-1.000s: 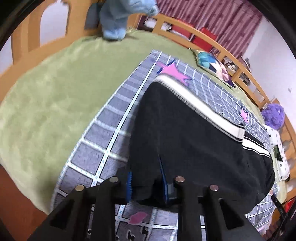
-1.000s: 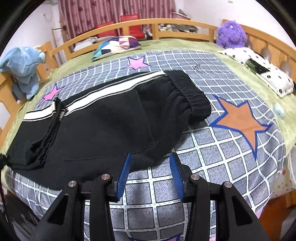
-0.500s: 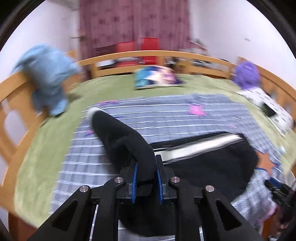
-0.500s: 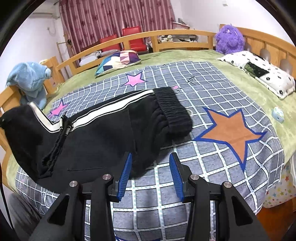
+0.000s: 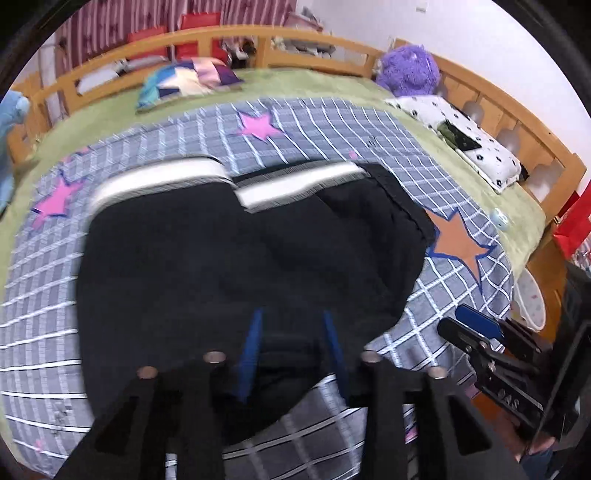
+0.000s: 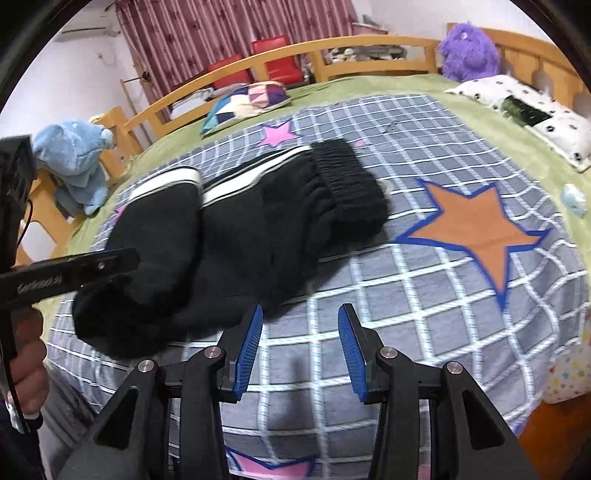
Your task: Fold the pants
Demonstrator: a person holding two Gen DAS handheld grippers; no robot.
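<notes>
The black pants (image 6: pixel 236 236) lie on the grey checked blanket (image 6: pixel 406 295), doubled over, with the leg end laid on top toward the waist. Both white side stripes (image 5: pixel 295 184) run along the edge farthest from my tools. The ribbed waistband (image 6: pixel 347 181) sits ahead of my right tool (image 6: pixel 301 347), beside the orange star (image 6: pixel 476 232) printed on the blanket.

My left tool (image 5: pixel 291 354) has its blue pads parted to about medium width, with black cloth lying between them. The view is blurred, so I cannot tell whether they grip or merely straddle the fabric. My right tool stands wide and carries nothing, over bare blanket just off the pants' near edge. From the left wrist, the right tool (image 5: pixel 476 325) shows low on the right, past the pants.

The blanket lies over a green cover on the bed (image 6: pixel 424 85). There is bare blanket ahead and right of my right tool. A wooden rail (image 6: pixel 332 48) runs round the bed's far edges. A patchwork pillow (image 6: pixel 243 103) lies far ahead, a purple plush (image 6: pixel 469 48) is at far right, a spotted pillow (image 6: pixel 532 110) lies along the right side, and a blue plush (image 6: pixel 74 162) sits far left. Beyond are red chairs (image 6: pixel 273 62) and a striped curtain (image 6: pixel 236 26).
</notes>
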